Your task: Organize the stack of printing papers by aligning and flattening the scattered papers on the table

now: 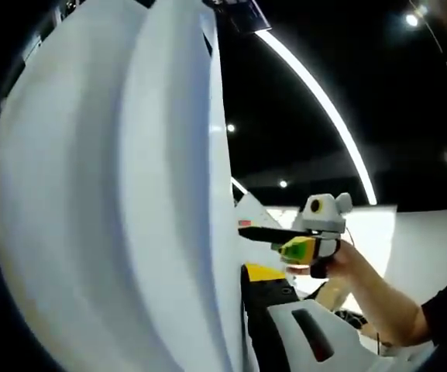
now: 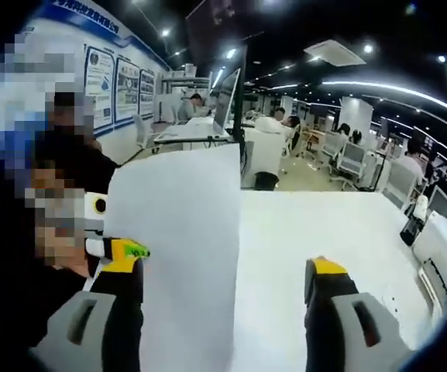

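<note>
A white stack of printing papers (image 1: pixel 130 201) is held upright, bowed, close in front of the left gripper view. My left gripper (image 1: pixel 246 273) is shut on its edge; the yellow-tipped right jaw presses the sheets and the other jaw is hidden behind them. In the right gripper view the same paper stack (image 2: pixel 180 256) stands above the white table (image 2: pixel 324 225), with the left gripper (image 2: pixel 126 250) at its left edge. My right gripper (image 2: pixel 225 267) is open, its jaws wide apart around the paper's lower part. A hand holds that right gripper (image 1: pixel 316 236) beside the paper's edge.
A person in dark clothes (image 2: pixel 60 194) stands close at the left. A black object (image 2: pixel 413 225) sits at the table's far right edge. Beyond the table are a monitor (image 2: pixel 227 101), desks, chairs and seated people.
</note>
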Motion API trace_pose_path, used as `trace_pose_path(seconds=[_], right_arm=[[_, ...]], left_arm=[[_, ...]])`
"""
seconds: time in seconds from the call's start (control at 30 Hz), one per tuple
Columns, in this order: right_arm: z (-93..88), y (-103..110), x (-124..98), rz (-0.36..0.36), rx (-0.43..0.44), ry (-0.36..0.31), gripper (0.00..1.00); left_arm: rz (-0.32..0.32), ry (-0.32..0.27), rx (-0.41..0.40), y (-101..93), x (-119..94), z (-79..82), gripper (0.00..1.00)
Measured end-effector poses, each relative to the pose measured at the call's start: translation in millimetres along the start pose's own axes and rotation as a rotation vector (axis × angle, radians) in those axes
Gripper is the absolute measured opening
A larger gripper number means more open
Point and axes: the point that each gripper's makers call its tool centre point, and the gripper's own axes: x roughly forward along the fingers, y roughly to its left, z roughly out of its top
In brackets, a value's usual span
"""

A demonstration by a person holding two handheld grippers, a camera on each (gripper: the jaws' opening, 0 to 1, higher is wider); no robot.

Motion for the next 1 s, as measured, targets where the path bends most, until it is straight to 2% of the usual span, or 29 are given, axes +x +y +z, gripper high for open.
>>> trace_pose_path(seconds=[0.1,0.3,0.6,1.0], right_arm=[[-3.0,-3,-2,-0.019,0.006,0.005,0.9],[-3.1,-7,-7,-0.026,0.049,-0.023,0.9],[-5.9,-9,-18,-0.044,0.064,-0.052,0.9],[-9.6,1,-39,-0.068,0.055,-0.08,0.9]], left_arm=[[-0.001,0.001,-0.001,0.0,0,-0.2,0.06],[0.003,-0.001,-0.001,0.9,0,-0.5,0.06],[0.008,-0.002,-0.001,2.4,0,-0.4,0.06],[0.012,-0.001,0.002,3.3,0,-0.4,0.07]])
